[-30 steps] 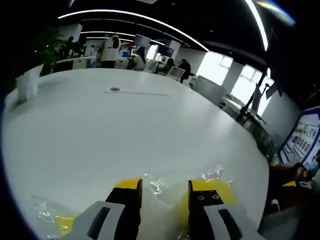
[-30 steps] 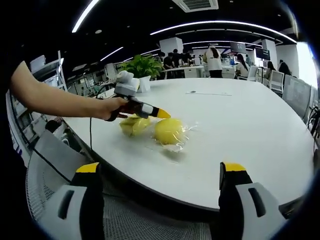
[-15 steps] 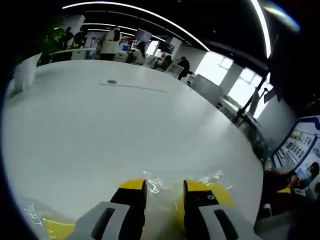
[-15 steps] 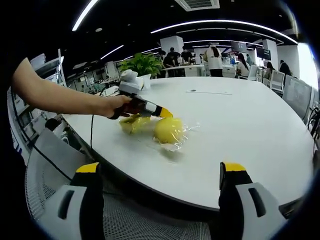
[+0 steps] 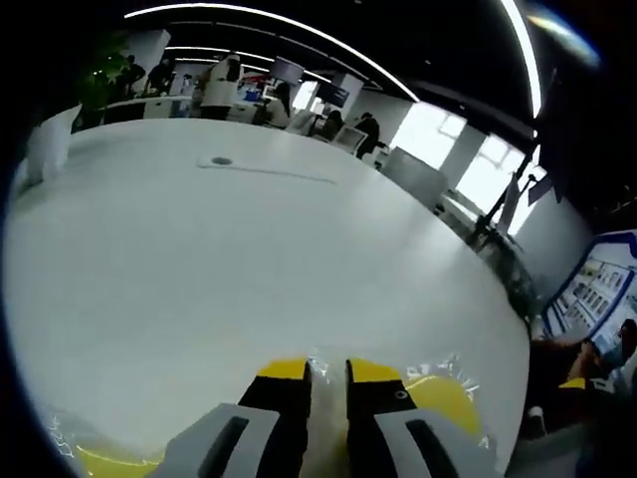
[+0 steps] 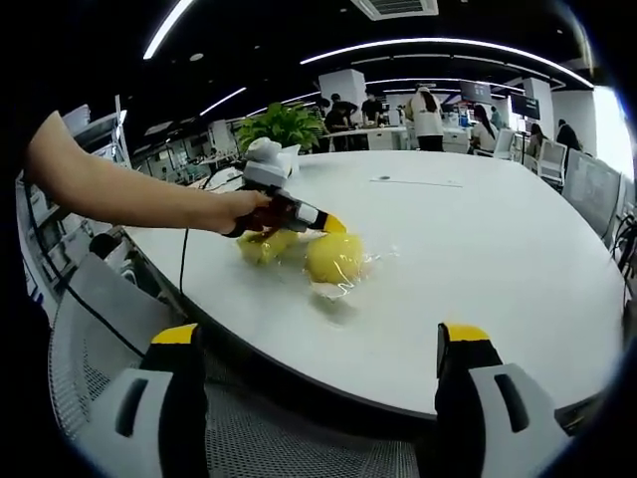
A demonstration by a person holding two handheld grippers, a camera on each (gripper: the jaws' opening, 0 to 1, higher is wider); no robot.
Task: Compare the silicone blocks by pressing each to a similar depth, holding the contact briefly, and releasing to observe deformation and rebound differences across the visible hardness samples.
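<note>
Left gripper (image 5: 326, 370) nearly closed, pinching crinkly wrap beside the yellow block (image 6: 334, 257) (soft, slippery; press its top); right gripper (image 6: 317, 344) wide open, empty

Two yellow silicone blocks in clear glossy wrap (image 6: 335, 257) lie on the plain white round desk (image 6: 478, 259). Both grippers have grey jaws with yellow tips. A green leafy plant (image 6: 282, 124) stands behind.

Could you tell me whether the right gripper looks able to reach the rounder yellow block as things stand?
Probably yes: the right gripper hangs open off the table's edge, with bare tabletop before the block. The left gripper works on its far side.
</note>
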